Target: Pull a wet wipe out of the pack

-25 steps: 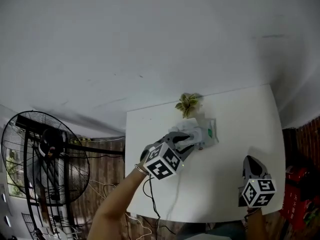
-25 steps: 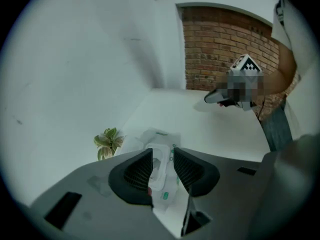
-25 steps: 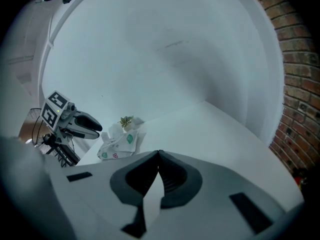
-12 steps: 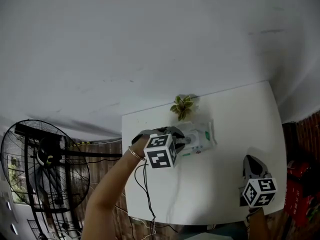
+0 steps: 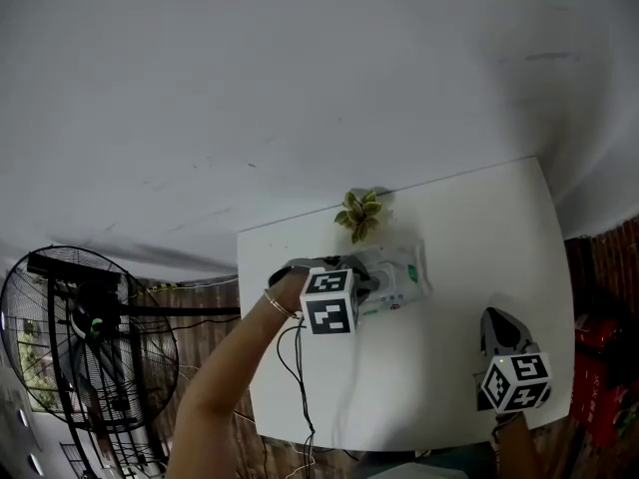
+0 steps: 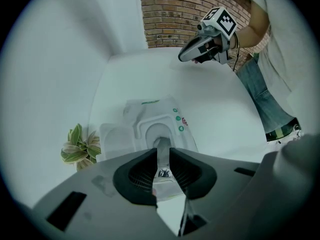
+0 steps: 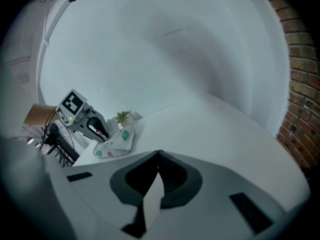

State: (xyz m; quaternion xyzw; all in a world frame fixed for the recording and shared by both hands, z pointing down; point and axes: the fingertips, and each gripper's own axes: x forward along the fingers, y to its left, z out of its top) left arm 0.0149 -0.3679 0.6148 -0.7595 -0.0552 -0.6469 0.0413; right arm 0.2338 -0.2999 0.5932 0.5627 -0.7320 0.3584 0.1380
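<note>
**Left gripper pinches a wipe at the pack's mouth**

At the far left of the head view a fan (image 5: 85,337) stands on the floor beside the white table (image 5: 499,218). The person's left arm (image 5: 225,382) reaches in over the table's left edge. It brings the left gripper (image 5: 365,283) up against the pack (image 5: 407,270). The pack lies flat toward the table's far left corner, just in front of a small plant (image 5: 360,212) that stands by the wall.

In the left gripper view the jaws stand narrow, closed on a thin strip of wipe (image 6: 162,146) (grey and twisted, no broader than the gap itself). The strip runs from the pack's oval opening straight up between the pads. The pack therefore sits directly ahead of and below the jaw tips, very near them. Its lid (image 6: 117,136) is flipped open to the left, on the plant's side.

Further right, well apart from the pack, the right gripper (image 5: 496,319) is near the table's front right corner. Its own view shows the jaws closed tip to tip with nothing held between them. There the pack appears far off to the left, with the left gripper touching it. A brick wall (image 7: 302,89) fills the right edge of that view.
</note>
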